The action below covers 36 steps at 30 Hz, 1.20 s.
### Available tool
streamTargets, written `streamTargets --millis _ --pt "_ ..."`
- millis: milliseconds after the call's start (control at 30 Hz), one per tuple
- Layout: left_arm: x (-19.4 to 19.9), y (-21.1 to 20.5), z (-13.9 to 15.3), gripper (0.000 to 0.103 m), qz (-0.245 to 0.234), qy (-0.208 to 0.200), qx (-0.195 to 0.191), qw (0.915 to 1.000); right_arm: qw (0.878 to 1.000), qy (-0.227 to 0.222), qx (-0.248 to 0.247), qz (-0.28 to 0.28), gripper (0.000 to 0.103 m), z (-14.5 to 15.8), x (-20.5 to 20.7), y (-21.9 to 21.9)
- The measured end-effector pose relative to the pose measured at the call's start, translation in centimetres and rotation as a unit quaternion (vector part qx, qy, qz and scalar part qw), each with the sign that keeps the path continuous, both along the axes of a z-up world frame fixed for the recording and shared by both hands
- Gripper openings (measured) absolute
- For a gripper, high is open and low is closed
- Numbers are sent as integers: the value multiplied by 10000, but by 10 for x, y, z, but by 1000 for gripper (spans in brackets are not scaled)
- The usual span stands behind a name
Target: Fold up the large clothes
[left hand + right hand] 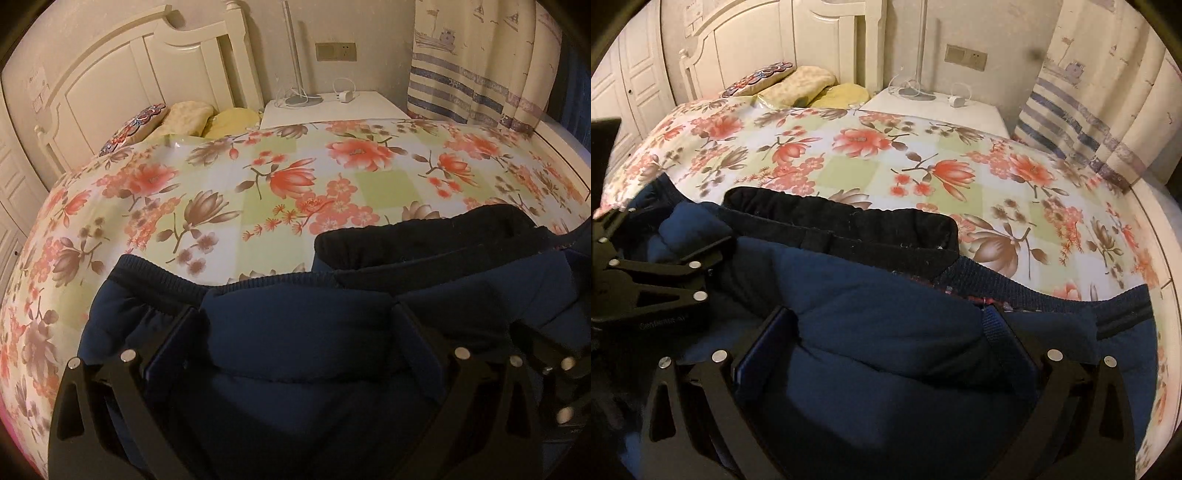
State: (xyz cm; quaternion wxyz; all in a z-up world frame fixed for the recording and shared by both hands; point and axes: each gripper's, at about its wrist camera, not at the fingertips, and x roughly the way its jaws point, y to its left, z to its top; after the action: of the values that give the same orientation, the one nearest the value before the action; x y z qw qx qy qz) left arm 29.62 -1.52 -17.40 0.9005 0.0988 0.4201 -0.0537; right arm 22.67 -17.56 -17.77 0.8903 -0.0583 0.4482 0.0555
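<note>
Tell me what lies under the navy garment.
Under the navy garment lies a black garment, its elastic edge poking out, on the floral bedspread. How far the black piece extends underneath is covered.

Faint lettering is seen on the left gripper body in the right wrist view. It is too blurred to be read. No other text can be read.
</note>
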Motion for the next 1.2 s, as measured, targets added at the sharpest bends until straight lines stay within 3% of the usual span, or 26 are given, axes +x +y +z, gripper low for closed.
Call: streamTargets --millis 100,233,267,367,567,700,733,800,833,867,900,933,1100,1200 --pt "0 1 0 101 4 -3 -20 10000 9981 -297 -379 -383 96 19 -5 -21" --pt "1 1 0 101 7 8 -77 10000 9916 -293 -378 -1200 97 16 -6 -84" --pt "2 2 0 101 3 23 -117 9999 9901 -246 -211 -1368 99 11 -7 -102" --pt "3 3 0 101 10 70 -233 9997 9827 46 989 -1567 99 -8 -3 -144" --pt "2 8 10 101 100 224 -278 9993 9845 -14 819 -1552 99 -14 1 -136" --pt "-12 12 46 101 -85 -467 -76 9988 9844 -75 816 -1556 99 -15 -2 -137" --pt "-6 17 46 101 -62 -473 45 9989 9846 -76 792 -1556 99 -14 -2 -137" --pt "14 34 30 101 107 -92 68 9999 9846 -82 791 -1559 99 -14 -3 -137" --pt "26 48 15 101 228 307 -170 9991 9844 -91 814 -1559 99 -14 -3 -138" --pt "34 62 5 101 289 650 -651 9953 9841 -98 836 -1562 99 -14 -4 -138" --pt "36 77 2 101 345 758 -1183 9895 9842 -101 831 -1563 99 -14 -4 -138" --pt "35 83 5 101 345 699 -1383 9873 9842 -103 825 -1562 99 -14 -4 -138" --pt "33 71 1 101 392 626 -1077 9914 9841 -104 847 -1556 99 -14 -4 -139" --pt "35 74 1 101 415 648 -1157 9903 9836 -81 898 -1562 99 -12 -4 -138"
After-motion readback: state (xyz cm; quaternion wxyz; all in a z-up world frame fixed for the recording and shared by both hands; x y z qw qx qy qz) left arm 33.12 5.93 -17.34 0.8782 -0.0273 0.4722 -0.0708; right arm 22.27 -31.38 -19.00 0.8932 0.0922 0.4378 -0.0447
